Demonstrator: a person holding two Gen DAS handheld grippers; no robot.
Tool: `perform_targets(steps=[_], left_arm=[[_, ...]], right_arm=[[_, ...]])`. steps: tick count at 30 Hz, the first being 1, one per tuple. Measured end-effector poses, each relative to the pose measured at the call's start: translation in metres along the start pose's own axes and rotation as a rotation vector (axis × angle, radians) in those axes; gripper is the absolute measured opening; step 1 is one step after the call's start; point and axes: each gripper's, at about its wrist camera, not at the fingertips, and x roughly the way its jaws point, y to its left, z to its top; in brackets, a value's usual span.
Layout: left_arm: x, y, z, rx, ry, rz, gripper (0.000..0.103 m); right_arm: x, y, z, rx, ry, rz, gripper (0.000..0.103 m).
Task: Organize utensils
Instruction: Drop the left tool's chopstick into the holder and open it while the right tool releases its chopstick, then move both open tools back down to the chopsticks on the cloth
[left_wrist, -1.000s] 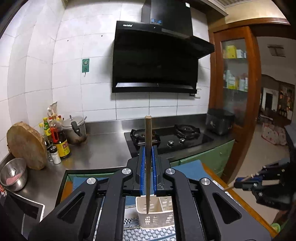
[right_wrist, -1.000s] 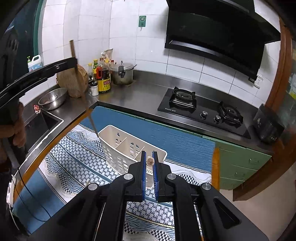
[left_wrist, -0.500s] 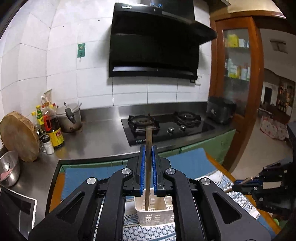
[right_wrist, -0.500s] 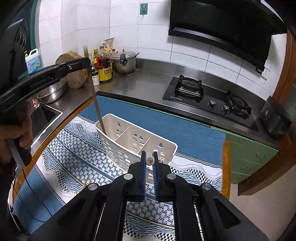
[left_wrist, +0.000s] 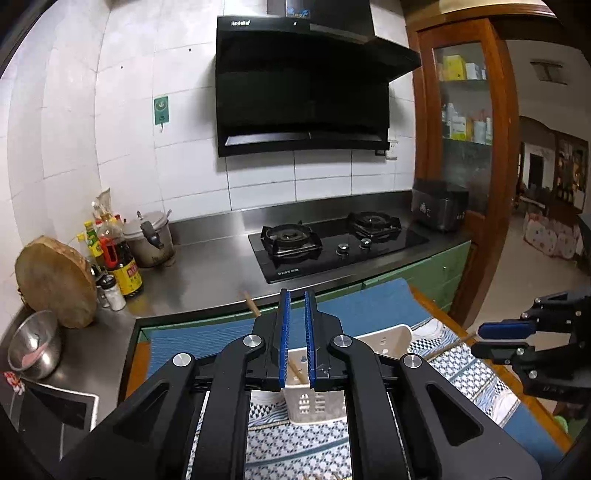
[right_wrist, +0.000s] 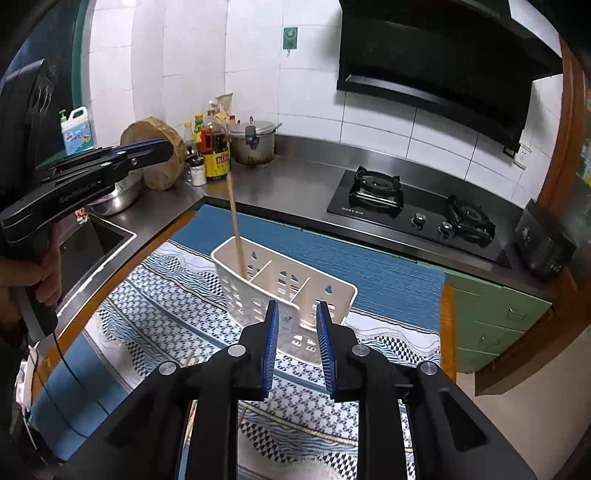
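My left gripper (left_wrist: 296, 339) hangs with its blue-padded jaws slightly parted and gripping nothing; the wooden chopstick (right_wrist: 235, 218) it points toward stands free in the utensil caddy (right_wrist: 284, 291). From my right wrist view that chopstick is a slim, pale-brown stick, straight and plain, leaning a little to the left with its lower end down in the leftmost compartment of the caddy and its upper end reaching up in front of the dark sauce bottle (right_wrist: 216, 153). From my left wrist view I see its blunt top (left_wrist: 250, 303) poking out left of my jaws and a short length of it between them, touching neither pad. The caddy is a cream-white plastic basket, rectangular, split by thin dividers into three compartments, its walls pierced with small slots and keyhole-shaped holes; it sits on the blue-and-white patterned cloth (right_wrist: 159, 295). My right gripper (right_wrist: 298, 345) hovers near the caddy's right end with its jaws wide apart and nothing between them. A second chopstick (left_wrist: 448, 345) lies tilted beside the caddy's far end, just below my right gripper's fingertips (left_wrist: 506, 329) in the left wrist view.
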Motion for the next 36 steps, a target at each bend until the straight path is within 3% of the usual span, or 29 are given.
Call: perform_targets(steps=[18, 29, 36], left_arm=[[-0.181, -0.024, 0.015, 0.096, -0.129, 0.068, 0.008], [-0.256, -0.038, 0.013, 0.134, -0.143, 0.072, 0.010], [-0.291, -0.048, 0.004, 0.147, -0.154, 0.064, 0.011]], right_arm=[[-0.138, 0.048, -0.030, -0.047, -0.173, 0.053, 0.026], [-0.195, 0.075, -0.046, -0.086, -0.231, 0.109, 0.026], [-0.233, 0.090, -0.061, -0.124, -0.292, 0.127, 0.033]])
